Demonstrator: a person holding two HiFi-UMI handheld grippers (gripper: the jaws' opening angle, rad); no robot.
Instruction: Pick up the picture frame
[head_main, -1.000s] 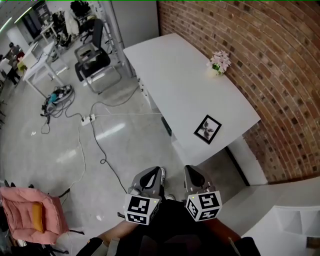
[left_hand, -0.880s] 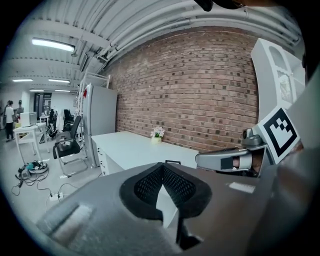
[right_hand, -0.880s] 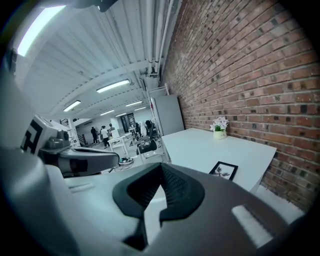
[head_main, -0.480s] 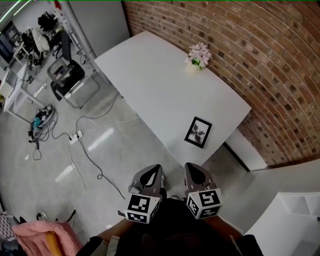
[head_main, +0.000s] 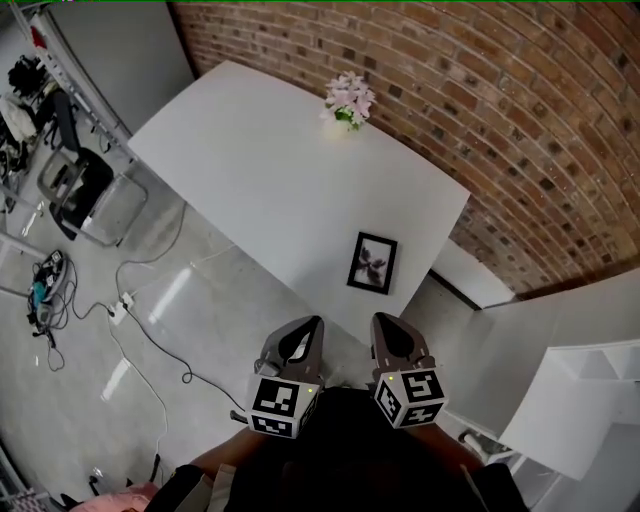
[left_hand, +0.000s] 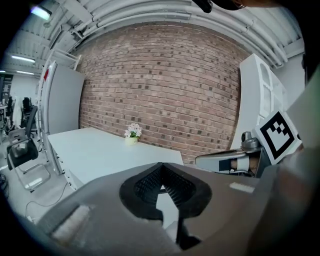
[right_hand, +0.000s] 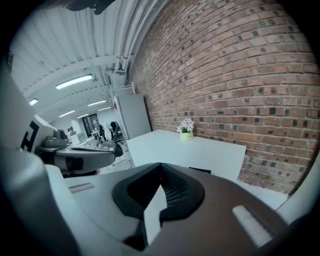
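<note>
Hand-held grippers, left (head_main: 314, 326) and right (head_main: 381, 322), both clenched and empty, side by side short of desk (head_main: 250, 160). Frame (head_main: 372, 263) flat near desk's near corner, only a dark sliver in right gripper view. Flowers (head_main: 348, 98) at far edge.

A white counter (head_main: 250, 170) stands against a brick wall (head_main: 520, 120). A small pot of pink flowers (head_main: 348, 102) sits at the counter's wall-side edge. Left of the counter stand a black chair (head_main: 78, 195) and loose floor cables (head_main: 130, 305).
</note>
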